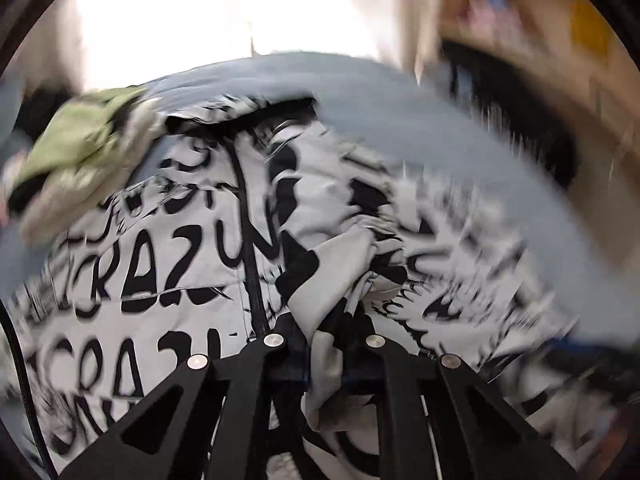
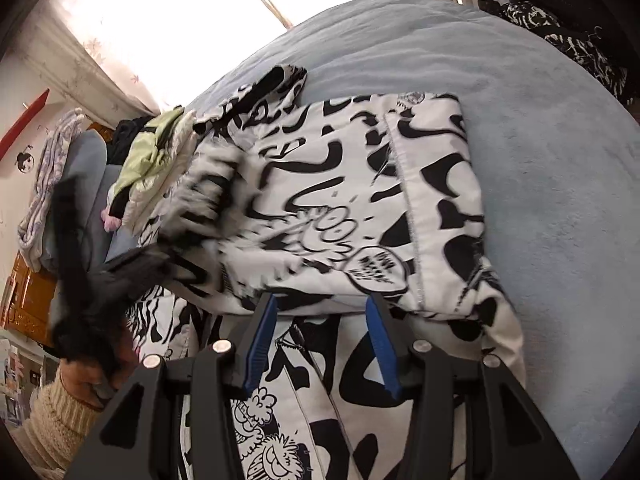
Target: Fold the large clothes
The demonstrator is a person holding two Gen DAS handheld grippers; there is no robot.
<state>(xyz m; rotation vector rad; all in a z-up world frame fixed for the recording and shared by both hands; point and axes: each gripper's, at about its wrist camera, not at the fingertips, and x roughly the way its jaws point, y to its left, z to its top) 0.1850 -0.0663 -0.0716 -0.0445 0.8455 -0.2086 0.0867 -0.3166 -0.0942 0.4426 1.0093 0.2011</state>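
Black-and-white graffiti-print garment (image 2: 344,200) lies partly folded on the pale blue blanket (image 2: 520,120) covering the bed. Left gripper (image 1: 320,356): fingers clamped together on a bunched fold of the garment near its black zip line; view heavily motion-blurred. Right gripper (image 2: 320,344): blue-padded fingers (image 2: 260,344) apart, hovering over the garment's near fold edge, nothing between them. Beside the garment's far-left corner: a crumpled light green cloth (image 2: 156,156). Beyond that, a bright curtained window (image 2: 160,20). Left of the garment: a hand (image 2: 86,380) in a cream knit sleeve (image 2: 52,428), wooden furniture behind it.
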